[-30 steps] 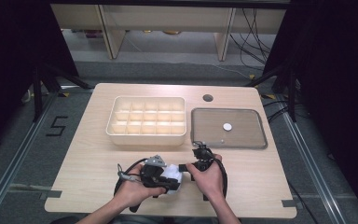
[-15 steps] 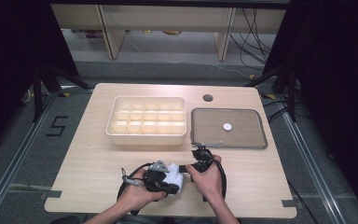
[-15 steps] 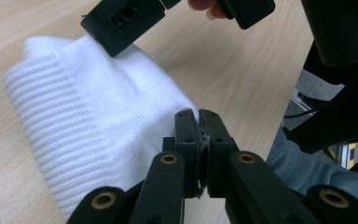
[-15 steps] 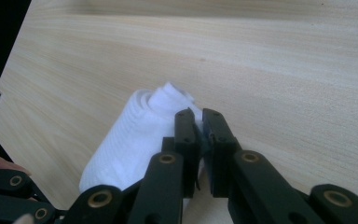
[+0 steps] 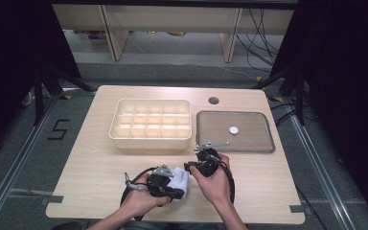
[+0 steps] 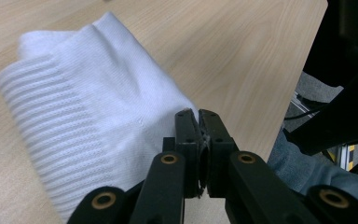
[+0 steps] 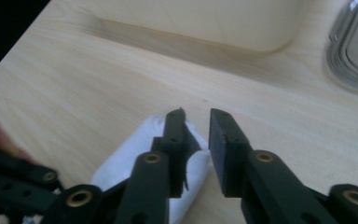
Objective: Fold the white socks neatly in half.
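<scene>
At the bottom centre of the high view, a folded white cloth lay on the wooden surface, between the two hands and partly covered by the left tongs. In the left gripper view the left tongs were seen pressed together at the tips; a thin edge of the cloth appeared to be pinched there, though the fabric between the pads was too slight to be made out with certainty. In the right gripper view the right tongs were seen above the cloth, with a narrow gap between the pads and nothing gripped; their jaws had just been opening.

The step in hand was judged to be the folding or gathering of the cloth. To do it well, the left grip would best be kept firm and low on the surface, so that the held edge is not dragged out of its fold. The right tongs would be better brought down over a free corner and closed only once fabric lies fully between the pads; a pinch on one layer alone could let the fold spring apart.

Farther up the high view, left of centre, a cream divided tray was seen, and to its right a grey tray with a small white disc on it, both well apart from the cloth.
</scene>
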Available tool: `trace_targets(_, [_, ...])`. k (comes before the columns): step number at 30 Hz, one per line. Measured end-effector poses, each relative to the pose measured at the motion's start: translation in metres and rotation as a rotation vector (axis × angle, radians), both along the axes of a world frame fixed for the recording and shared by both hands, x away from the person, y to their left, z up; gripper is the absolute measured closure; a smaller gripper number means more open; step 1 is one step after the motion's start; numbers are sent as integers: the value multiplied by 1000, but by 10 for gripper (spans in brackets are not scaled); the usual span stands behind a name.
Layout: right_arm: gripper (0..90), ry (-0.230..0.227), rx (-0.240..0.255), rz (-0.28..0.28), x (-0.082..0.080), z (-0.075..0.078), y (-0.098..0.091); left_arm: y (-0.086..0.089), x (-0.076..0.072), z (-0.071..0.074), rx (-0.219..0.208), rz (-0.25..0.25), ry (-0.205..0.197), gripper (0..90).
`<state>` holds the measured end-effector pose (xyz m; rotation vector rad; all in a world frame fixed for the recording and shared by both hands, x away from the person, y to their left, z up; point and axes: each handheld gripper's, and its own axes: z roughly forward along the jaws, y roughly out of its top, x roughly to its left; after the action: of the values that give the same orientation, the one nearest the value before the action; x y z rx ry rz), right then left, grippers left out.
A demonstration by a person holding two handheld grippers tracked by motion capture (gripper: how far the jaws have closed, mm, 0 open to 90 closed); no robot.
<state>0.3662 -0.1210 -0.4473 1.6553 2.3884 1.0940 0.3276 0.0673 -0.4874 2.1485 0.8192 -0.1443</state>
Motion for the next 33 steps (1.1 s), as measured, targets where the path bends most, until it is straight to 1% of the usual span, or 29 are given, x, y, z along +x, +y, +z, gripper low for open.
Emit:
trace_targets(1, [822, -17, -3, 32, -3, 5, 2, 0, 0, 0, 1, 0, 0, 865])
trace_targets(2, [848, -19, -15, 61, -4, 5, 4, 0, 0, 0, 0, 1, -1, 865])
trace_targets(4, [886, -13, -29, 103, -5, 2, 8, 0, 0, 0, 0, 3, -1, 865])
trace_targets(5, [900, -2, -29, 121, -5, 0, 10, 0, 1, 0, 1, 3, -1, 865])
trace_targets(6, [900, 9, -19, 152, -5, -3, 12, 0, 0, 0, 0, 4, 0, 865])
trace_targets(7, [900, 1, -14, 175, -5, -7, 14, 0, 0, 0, 1, 4, -1, 865])
trace_targets(8, [900, 2, -21, 165, -5, -10, 16, 0, 1, 0, 1, 4, -2, 866])
trace_targets(9, [900, 8, -27, 174, -4, -14, 17, 0, 1, 0, 1, 3, -1, 865])
trace_targets(10, [900, 41, -43, 166, -4, -18, 17, 0, 1, 0, 2, 3, -2, 865])
trace_targets(11, [900, 46, -51, 167, -3, -21, 17, 0, 2, -1, 5, 5, -9, 865])
trace_targets(12, [900, 53, -50, 165, -3, -23, 18, 0, 2, -1, 3, 8, -7, 866])
trace_targets(13, [900, 83, -34, 135, -5, -23, 20, 0, 2, -1, 5, 6, -7, 866])
trace_targets(14, [900, 46, -47, 147, -3, -25, 18, 0, 2, -1, 6, 4, -7, 866])
trace_targets(15, [900, 48, -50, 160, -2, -24, 17, 0, 2, -1, 6, 7, -8, 866])
trace_targets(16, [900, 33, -48, 160, -1, -25, 17, 0, 2, -1, 6, 8, -11, 865])
trace_targets(17, [900, 28, -47, 151, -1, -26, 17, -1, 2, -1, 8, 8, -12, 866])
trace_targets(18, [900, 42, -48, 139, -1, -26, 17, -1, 2, -1, 9, 9, -10, 865])
trace_targets(19, [900, 35, -50, 155, 1, -27, 16, -1, 2, -1, 7, 8, -12, 865])
trace_targets(20, [900, 44, -52, 150, 1, -27, 16, -2, 3, -1, 6, 3, -12, 866])
trace_targets(22, [900, 43, -46, 133, 0, -29, 17, -2, 3, -2, 8, 9, -9, 865])
trace_targets(23, [900, 26, -54, 143, 1, -30, 16, -2, 3, -3, 6, 13, -7, 866])
trace_targets(25, [900, 26, -55, 145, 1, -31, 17, -2, 5, -3, 11, 3, -6, 866])
trace_targets(28, [900, 22, -63, 144, 1, -33, 18, -2, 5, -4, 17, 4, -6, 866])
trace_targets(30, [900, 45, -83, 146, 3, -34, 18, -2, 5, -5, 20, 9, -9, 867])
trace_targets(31, [900, 38, -76, 153, 3, -36, 19, -2, 6, -6, 25, 15, -12, 867])
trace_targets(33, [900, 56, -95, 141, 1, -40, 22, -1, 6, -8, 30, 20, -11, 868])
